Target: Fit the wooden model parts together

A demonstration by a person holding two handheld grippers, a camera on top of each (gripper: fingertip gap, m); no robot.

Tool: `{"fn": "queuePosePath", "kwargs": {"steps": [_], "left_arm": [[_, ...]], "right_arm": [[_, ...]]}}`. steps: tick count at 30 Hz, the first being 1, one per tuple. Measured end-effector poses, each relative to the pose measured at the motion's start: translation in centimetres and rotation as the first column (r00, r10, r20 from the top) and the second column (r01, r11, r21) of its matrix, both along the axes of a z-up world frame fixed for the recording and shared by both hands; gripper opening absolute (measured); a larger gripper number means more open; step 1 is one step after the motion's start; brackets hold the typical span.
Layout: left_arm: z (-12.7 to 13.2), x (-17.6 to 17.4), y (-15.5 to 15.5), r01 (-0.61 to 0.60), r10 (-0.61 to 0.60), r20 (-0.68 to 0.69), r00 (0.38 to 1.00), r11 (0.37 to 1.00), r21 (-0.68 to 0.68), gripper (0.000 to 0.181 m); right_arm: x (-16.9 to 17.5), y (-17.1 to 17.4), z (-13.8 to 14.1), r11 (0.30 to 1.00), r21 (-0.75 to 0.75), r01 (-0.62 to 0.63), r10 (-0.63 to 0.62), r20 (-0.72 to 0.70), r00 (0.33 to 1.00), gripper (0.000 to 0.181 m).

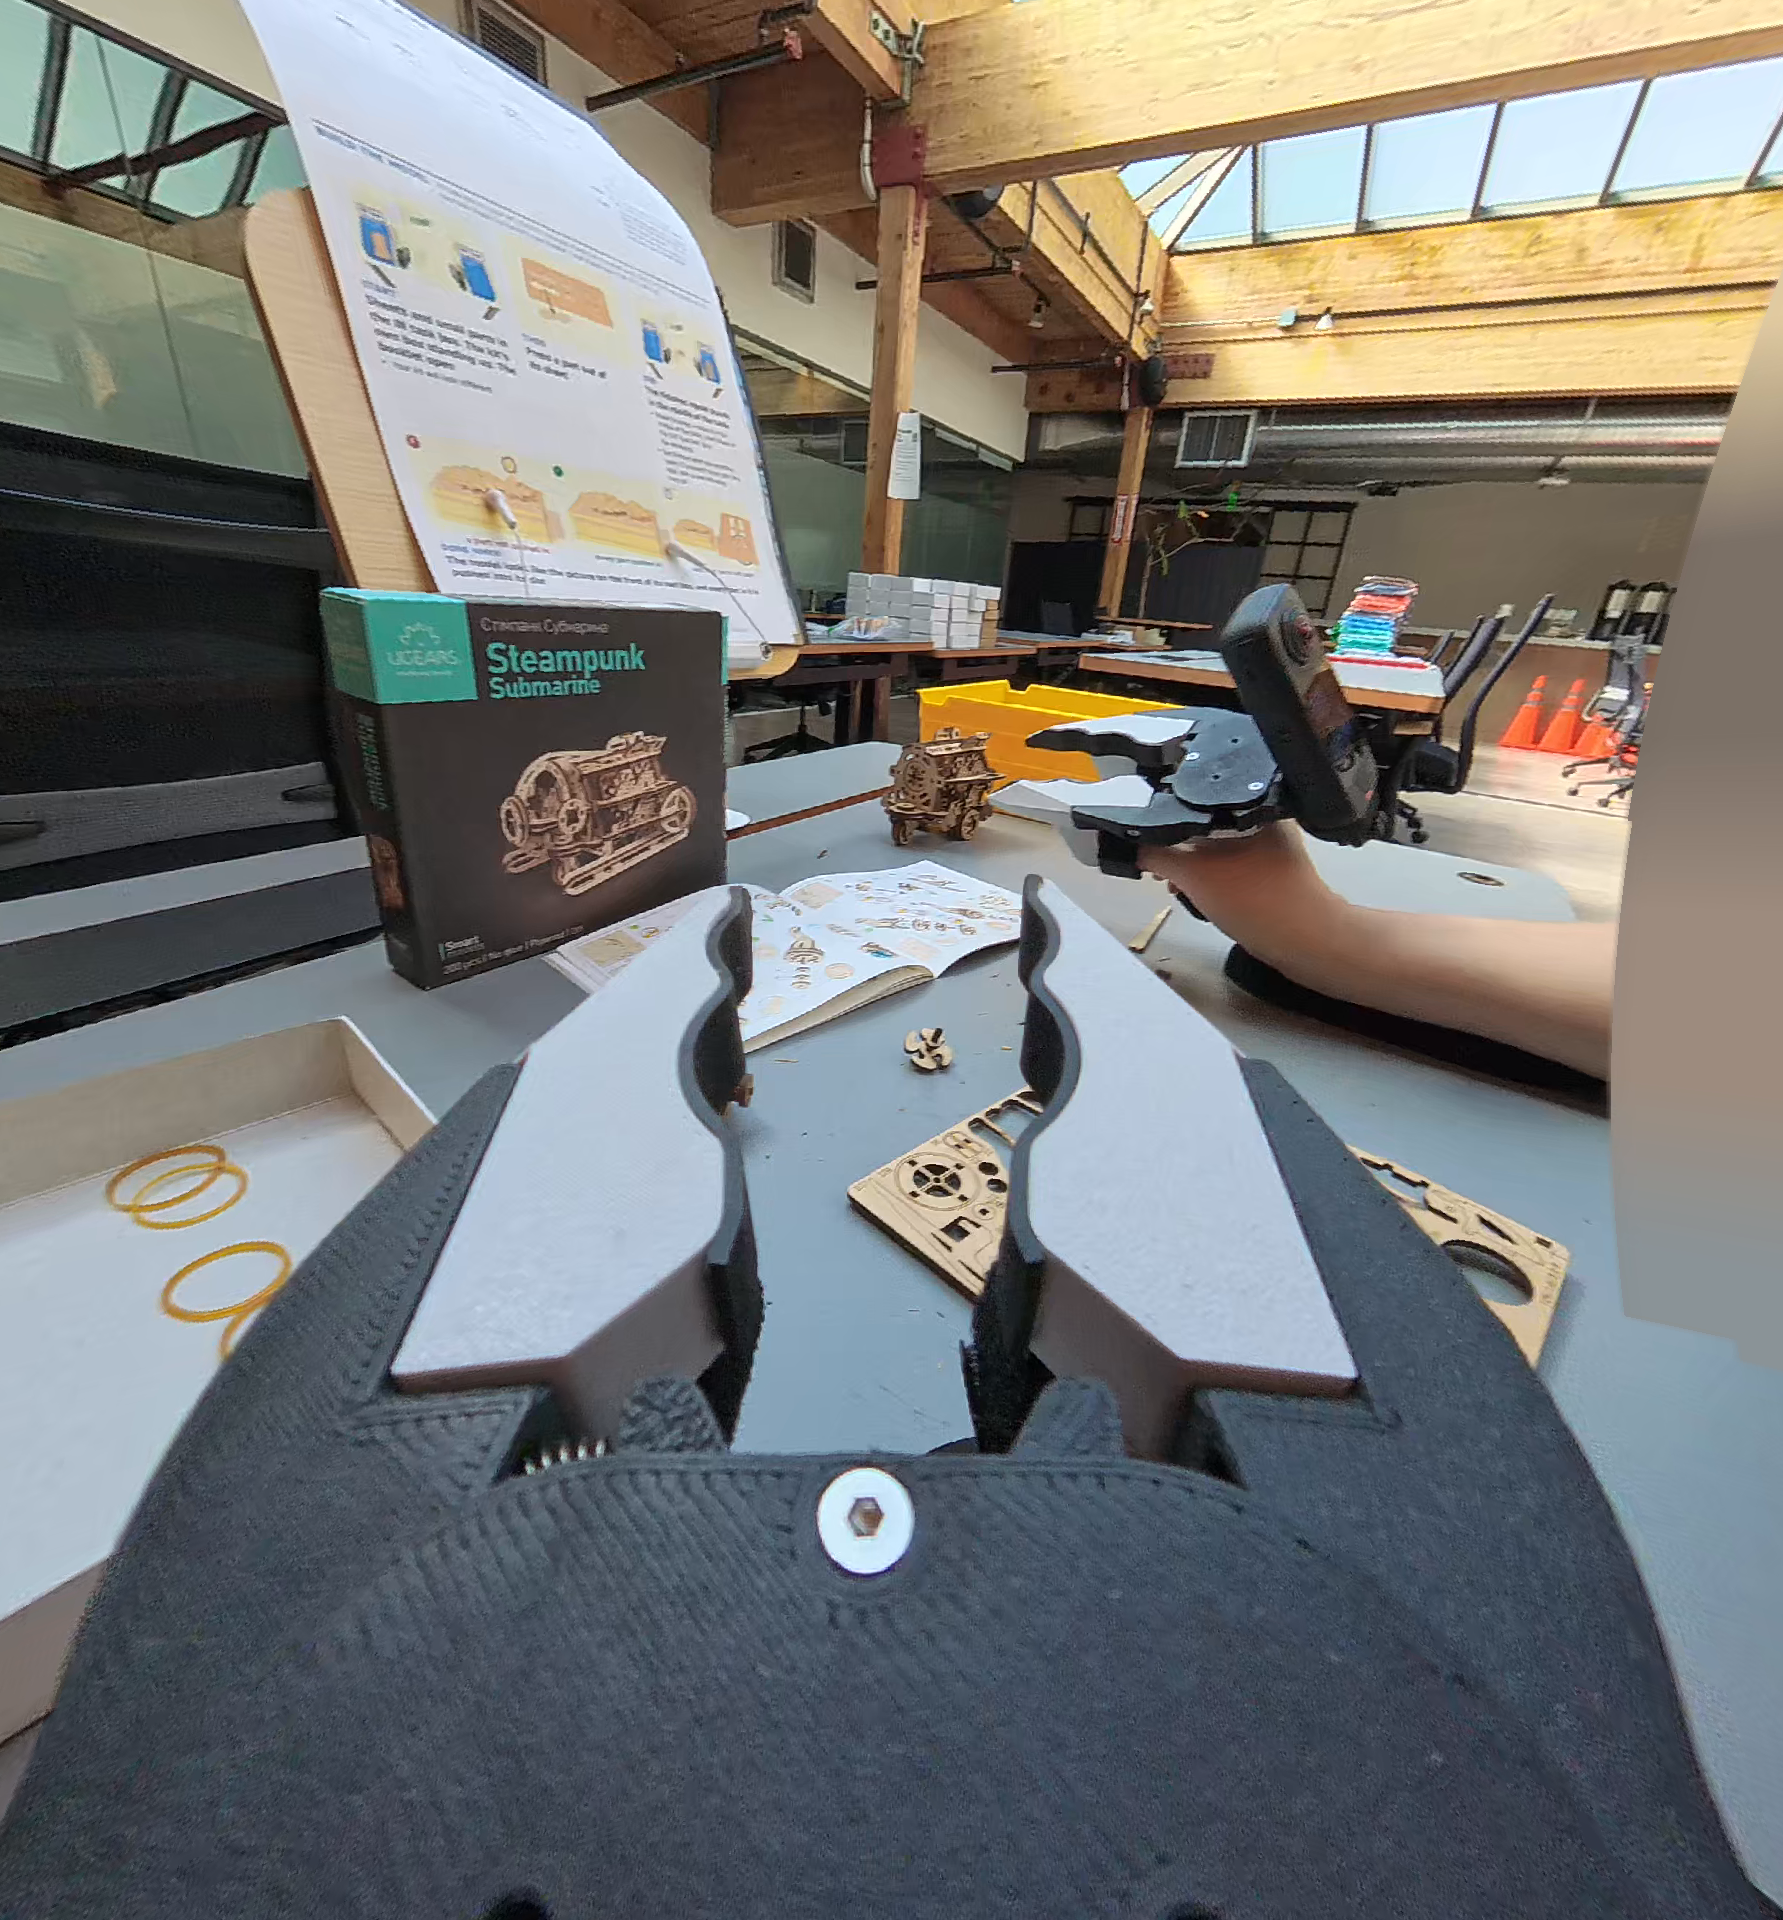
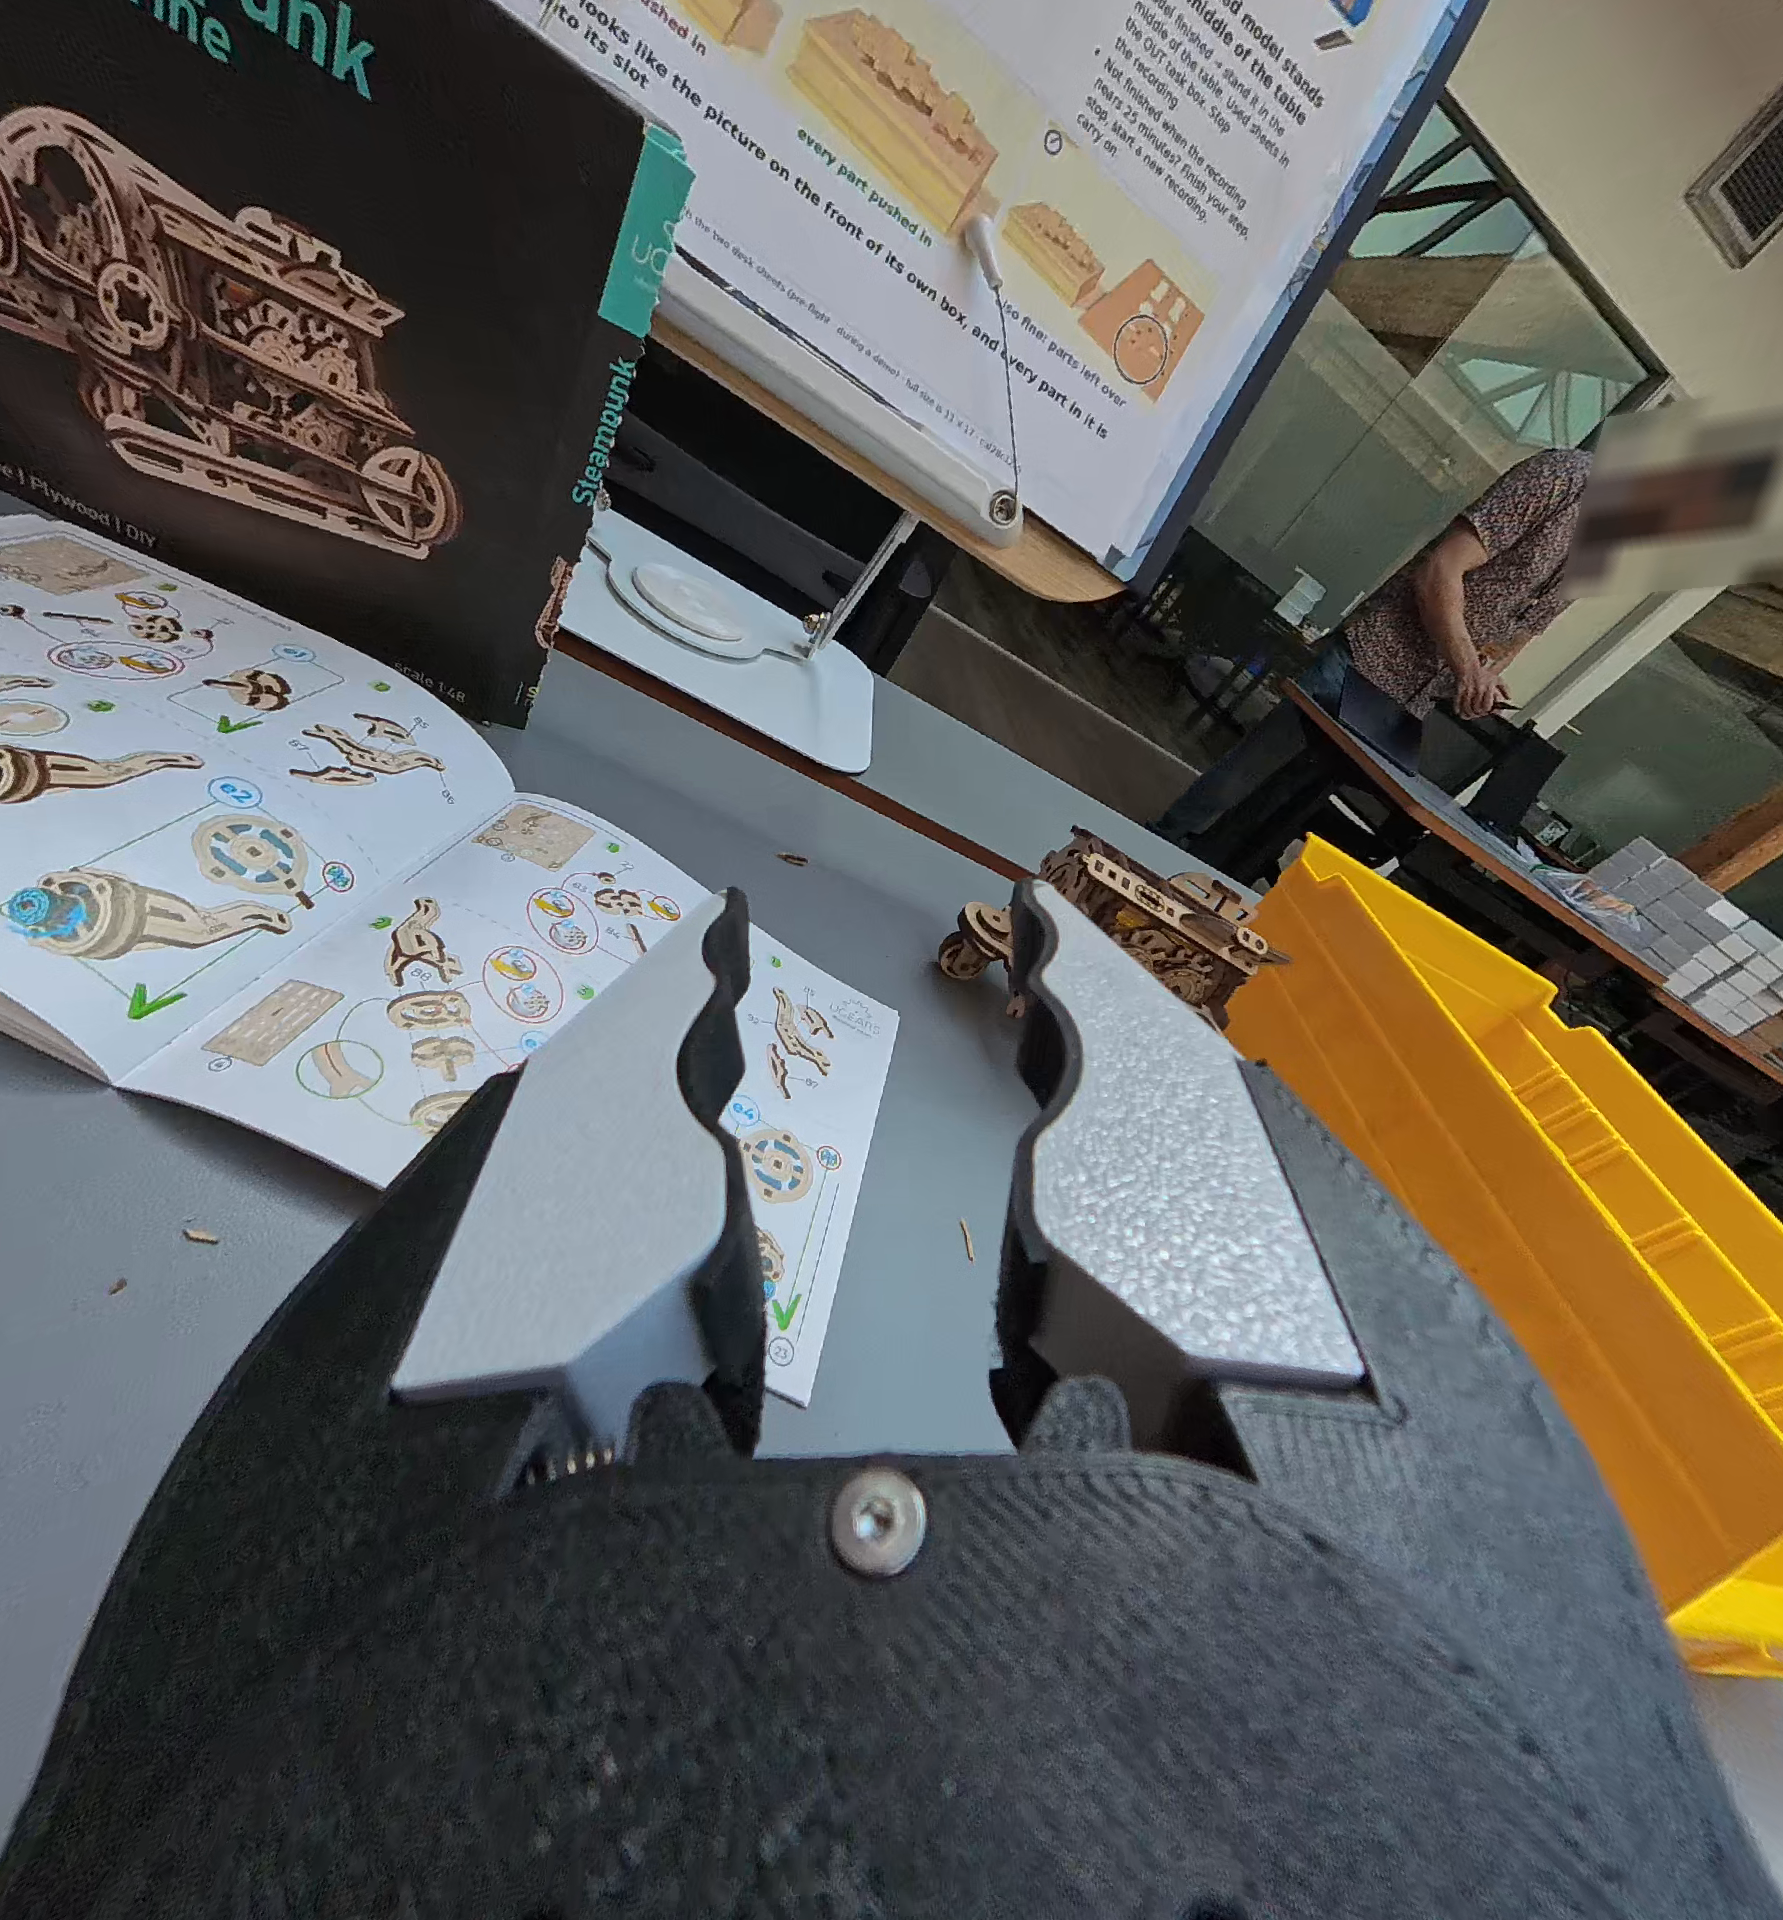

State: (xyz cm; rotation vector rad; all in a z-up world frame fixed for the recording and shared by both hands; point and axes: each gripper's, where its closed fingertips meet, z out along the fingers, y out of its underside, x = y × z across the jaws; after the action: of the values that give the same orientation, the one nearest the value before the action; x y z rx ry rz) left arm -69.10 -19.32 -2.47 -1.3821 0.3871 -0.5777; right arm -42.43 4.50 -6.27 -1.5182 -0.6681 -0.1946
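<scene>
Grey table, wood chips scattered; timber-beamed room, skylights overhead.

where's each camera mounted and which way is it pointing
Left wrist view: on the left gripper, facing across the table at the kit box and plywood sheet; own open fingers, the right gripper and forearm show.
Right wrist view: on the right gripper, tilted, facing the yellow bin; own open fingers show.
Shared: box, open booklet, assembled model.

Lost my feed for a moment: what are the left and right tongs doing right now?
Left tongs: open, holding nothing, above the wooden parts sheet.
Right tongs: open, empty, pointed past the instruction booklet toward the wooden model.
</scene>
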Motion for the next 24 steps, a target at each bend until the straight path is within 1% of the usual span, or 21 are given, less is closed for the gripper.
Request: {"fn": "queuePosePath", "kwargs": {"steps": [5,8,11,14,16,18,20,21,24], "left_arm": [[-0.1,-1.7,0.8,-0.109,0.109,-0.043,0.993,0.994,0.019,0.041],[-0.6,-2.5,1.4,-0.18,0.18,-0.101,0.978,0.984,0.004,0.036],[-0.4,-2.9,1.5,-0.237,0.239,-0.156,0.958,0.971,0.03,0.035],[-0.2,-2.9,1.4,-0.272,0.286,-0.223,0.932,0.958,0.093,0.035],[-0.6,-2.7,1.4,-0.277,0.293,-0.255,0.921,0.956,0.099,0.035],[-1.1,-2.2,1.4,-0.264,0.276,-0.259,0.926,0.961,0.082,0.036],[-1.3,-1.9,1.4,-0.258,0.266,-0.268,0.926,0.964,0.066,0.037],[-1.3,-1.9,1.3,-0.258,0.267,-0.276,0.923,0.964,0.071,0.038],[-0.7,-2.2,1.3,-0.266,0.282,-0.311,0.907,0.959,0.094,0.04]], "right_arm": [[0.1,-0.7,1.4,0.997,0.073,-0.011,0.013,-0.023,1.0,0.051],[0.1,-0.7,1.4,0.995,0.1,0.014,-0.017,0.031,0.999,0.051],[-0.1,-0.9,1.8,0.991,0.135,0.015,-0.024,0.062,0.998,0.051],[0.2,-1.0,2.1,0.989,0.148,0.013,-0.02,0.044,0.999,0.051],[0.3,-1.2,2.3,0.988,0.154,0.008,-0.013,0.033,0.999,0.051],[0.2,-1.5,2.4,0.987,0.158,-0.005,0.0,0.035,0.999,0.051],[-0.2,-2.2,2.3,0.99,0.135,-0.039,0.041,-0.006,0.999,0.051],[-0.9,-2.9,2.1,0.99,0.115,-0.086,0.09,-0.028,0.996,0.052],[-3.0,-4.5,1.2,0.979,0.078,-0.188,0.189,-0.003,0.982,0.053]]}}
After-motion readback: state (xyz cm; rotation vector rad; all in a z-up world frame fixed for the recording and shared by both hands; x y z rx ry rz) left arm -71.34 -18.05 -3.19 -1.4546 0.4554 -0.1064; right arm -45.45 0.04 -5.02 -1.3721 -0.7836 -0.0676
